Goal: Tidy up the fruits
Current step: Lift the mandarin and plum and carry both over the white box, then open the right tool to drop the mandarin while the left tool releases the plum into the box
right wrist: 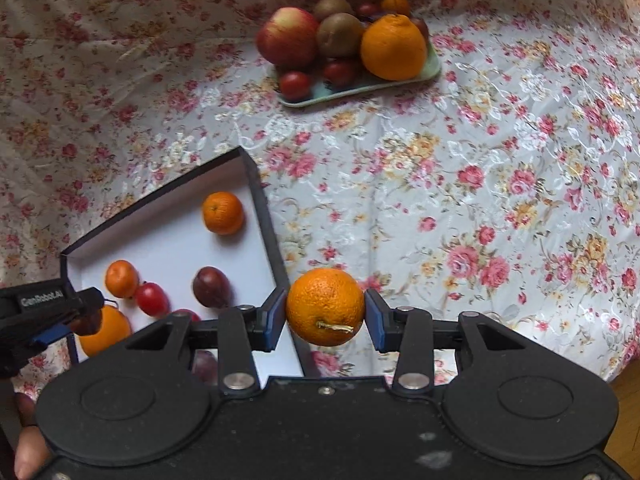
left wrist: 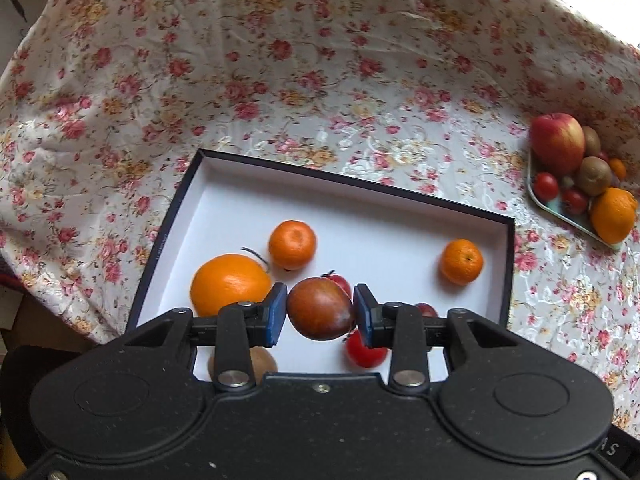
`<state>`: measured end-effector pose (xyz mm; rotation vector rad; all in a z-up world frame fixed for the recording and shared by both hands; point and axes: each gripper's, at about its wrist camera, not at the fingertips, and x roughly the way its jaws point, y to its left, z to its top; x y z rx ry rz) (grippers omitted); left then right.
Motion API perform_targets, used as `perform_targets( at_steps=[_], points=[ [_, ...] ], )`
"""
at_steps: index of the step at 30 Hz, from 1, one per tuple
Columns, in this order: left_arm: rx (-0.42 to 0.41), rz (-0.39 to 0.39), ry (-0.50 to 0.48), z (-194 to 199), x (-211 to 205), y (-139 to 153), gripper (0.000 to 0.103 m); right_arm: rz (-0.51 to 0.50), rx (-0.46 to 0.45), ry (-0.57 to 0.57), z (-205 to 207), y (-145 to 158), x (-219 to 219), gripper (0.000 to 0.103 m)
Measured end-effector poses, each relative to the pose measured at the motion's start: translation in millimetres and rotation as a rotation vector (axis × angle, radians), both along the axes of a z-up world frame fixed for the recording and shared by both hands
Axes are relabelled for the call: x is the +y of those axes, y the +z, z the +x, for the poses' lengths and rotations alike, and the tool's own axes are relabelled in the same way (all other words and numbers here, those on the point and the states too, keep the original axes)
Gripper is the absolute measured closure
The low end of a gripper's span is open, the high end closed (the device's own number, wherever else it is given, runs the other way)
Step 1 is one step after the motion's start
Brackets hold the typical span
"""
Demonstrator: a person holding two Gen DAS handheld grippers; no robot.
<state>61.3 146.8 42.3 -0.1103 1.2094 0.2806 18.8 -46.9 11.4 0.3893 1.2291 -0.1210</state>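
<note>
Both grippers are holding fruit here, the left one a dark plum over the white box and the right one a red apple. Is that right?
Not quite. The right gripper holds an orange, not a red apple, as the right wrist view shows. The left gripper does hold a dark plum over the white box.

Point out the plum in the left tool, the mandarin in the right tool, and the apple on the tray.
plum [left wrist: 320, 309], left wrist view, centre of its skin between the pads.
mandarin [right wrist: 325, 306], right wrist view, middle of its peel above the stem.
apple [right wrist: 287, 36], right wrist view, centre of its red side.
</note>
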Motion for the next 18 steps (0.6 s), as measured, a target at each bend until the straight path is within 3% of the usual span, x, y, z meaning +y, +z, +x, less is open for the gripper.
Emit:
perform_targets(
  at_steps=[6, 10, 18],
  points=[
    [0.038, -0.019, 0.027, -1.2, 23.8, -10.2, 0.059, 0.055, -0.093, 0.077, 2.7, 12.7, 36.5, 0.06],
    [0.049, -0.021, 0.033, -3.1, 33.7, -14.5, 0.059, 0.04, -0.113, 0.122, 1.4, 13.1, 55.9, 0.059],
    [0.025, -0.02, 0.003, -6.3, 40.3, -10.4, 0.057, -0.016, -0.078, 0.135, 3.4, 2.7, 71.8, 0.058]
  ],
)
